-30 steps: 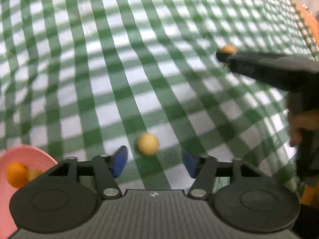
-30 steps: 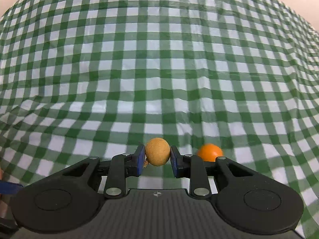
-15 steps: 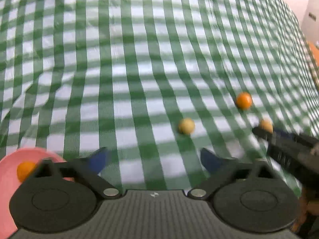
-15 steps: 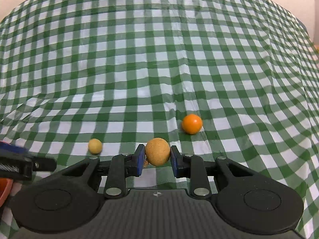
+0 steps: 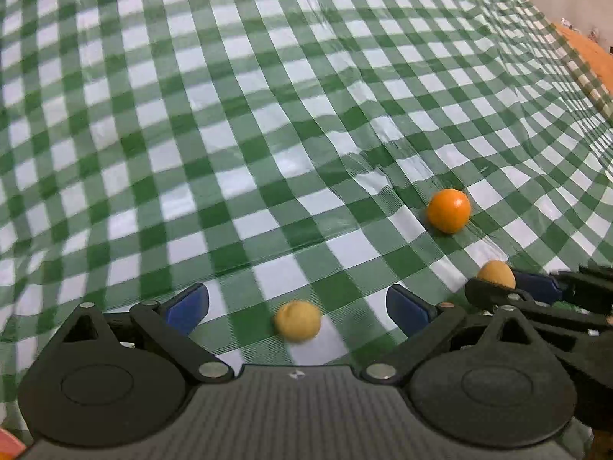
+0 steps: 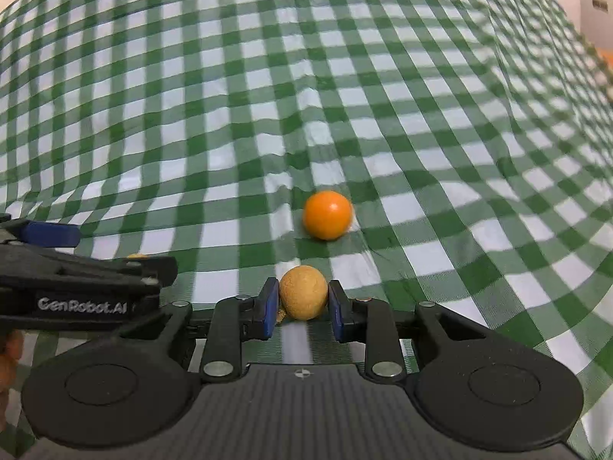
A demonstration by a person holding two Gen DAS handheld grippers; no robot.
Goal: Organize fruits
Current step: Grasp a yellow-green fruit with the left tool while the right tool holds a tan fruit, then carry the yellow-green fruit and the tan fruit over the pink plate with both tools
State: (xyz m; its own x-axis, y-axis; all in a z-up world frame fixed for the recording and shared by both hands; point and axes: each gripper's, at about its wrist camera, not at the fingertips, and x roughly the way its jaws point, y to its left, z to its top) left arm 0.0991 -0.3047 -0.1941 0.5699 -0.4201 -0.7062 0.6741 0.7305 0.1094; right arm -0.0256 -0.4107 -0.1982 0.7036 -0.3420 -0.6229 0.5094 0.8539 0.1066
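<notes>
Since a second ago we have been swinging the left gripper (image 5: 297,306) across the counter (image 5: 230,115) away from the pink plate, of which only a sliver (image 5: 9,446) is showing at the lower left; its jaws have just been spreading wide and then easing in slightly. They are now standing apart around the pale yellow fruit (image 5: 297,321), which is lying on the checked cloth between them, touching neither pad. We are keeping the right gripper (image 6: 302,301) clamped on a tan round fruit (image 6: 303,298). The orange fruit (image 6: 327,214) is resting on the cloth just beyond it, away from the counter's edges.
</notes>
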